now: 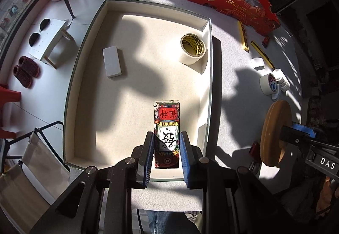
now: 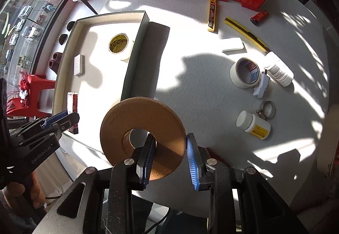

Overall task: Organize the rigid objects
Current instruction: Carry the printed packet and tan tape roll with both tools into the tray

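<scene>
Left hand-held gripper (image 1: 166, 150) clamps card box (image 1: 167, 128) over tray (image 1: 135, 4), near its front wall. Right hand-held gripper (image 2: 170, 156) grips brown ring (image 2: 142, 134) beside the tray's right wall; only right view shows bottles (image 2: 253, 122).

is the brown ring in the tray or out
Out: the right gripper holds the brown ring above the table, beside the tray.

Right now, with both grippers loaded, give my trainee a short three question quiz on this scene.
1. True or false: the left gripper holds a white block.
2. Which item does the right gripper hold: A tape roll, B brown ring, C bottle?
3. Name the round item already inside the tray.

Key: 1 false, it grips the printed box. 2 B. 3 the tape roll.
</scene>
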Available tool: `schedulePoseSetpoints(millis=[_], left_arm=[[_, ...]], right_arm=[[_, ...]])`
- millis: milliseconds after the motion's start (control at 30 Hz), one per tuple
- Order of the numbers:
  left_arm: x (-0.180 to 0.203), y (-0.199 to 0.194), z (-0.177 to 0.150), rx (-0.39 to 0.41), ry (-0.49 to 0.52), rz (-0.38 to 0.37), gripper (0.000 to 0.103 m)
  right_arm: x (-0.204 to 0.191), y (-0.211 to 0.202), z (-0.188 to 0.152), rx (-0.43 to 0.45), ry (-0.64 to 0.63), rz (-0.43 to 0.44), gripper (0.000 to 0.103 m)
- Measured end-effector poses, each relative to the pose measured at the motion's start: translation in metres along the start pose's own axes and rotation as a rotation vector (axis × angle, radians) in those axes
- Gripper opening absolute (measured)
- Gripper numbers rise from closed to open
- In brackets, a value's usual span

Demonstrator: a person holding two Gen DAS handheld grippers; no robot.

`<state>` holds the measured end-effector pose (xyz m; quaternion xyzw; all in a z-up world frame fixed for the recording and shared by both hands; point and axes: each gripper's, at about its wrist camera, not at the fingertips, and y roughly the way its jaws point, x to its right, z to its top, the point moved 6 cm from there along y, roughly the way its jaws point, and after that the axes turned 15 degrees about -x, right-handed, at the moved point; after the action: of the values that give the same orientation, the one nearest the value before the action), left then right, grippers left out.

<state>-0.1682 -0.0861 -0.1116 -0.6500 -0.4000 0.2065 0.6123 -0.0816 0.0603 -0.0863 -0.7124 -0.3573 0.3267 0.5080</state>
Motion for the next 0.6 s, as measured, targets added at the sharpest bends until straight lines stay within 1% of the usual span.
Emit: schedulePoseSetpoints(millis=[367,467,600], left_arm=[[-0.038,-0.01,0.006,0.041,-0.088,0.032,0.026],[-0.047,-0.014,0.008,0.054,-0.1,0.046,0.026],[-0.058,-0.015,0.01,0.06,-0.128,0.044,0.026]], right_arm=[[-0.067,0.008,0.032,-0.017,-0.154,0.01,0.031],[-0.079,0.011,0.038,-0.021,-0.182,0.009,0.031],[-0.089,0.013,0.047,-0.024,-0.195,0.006,0.031]])
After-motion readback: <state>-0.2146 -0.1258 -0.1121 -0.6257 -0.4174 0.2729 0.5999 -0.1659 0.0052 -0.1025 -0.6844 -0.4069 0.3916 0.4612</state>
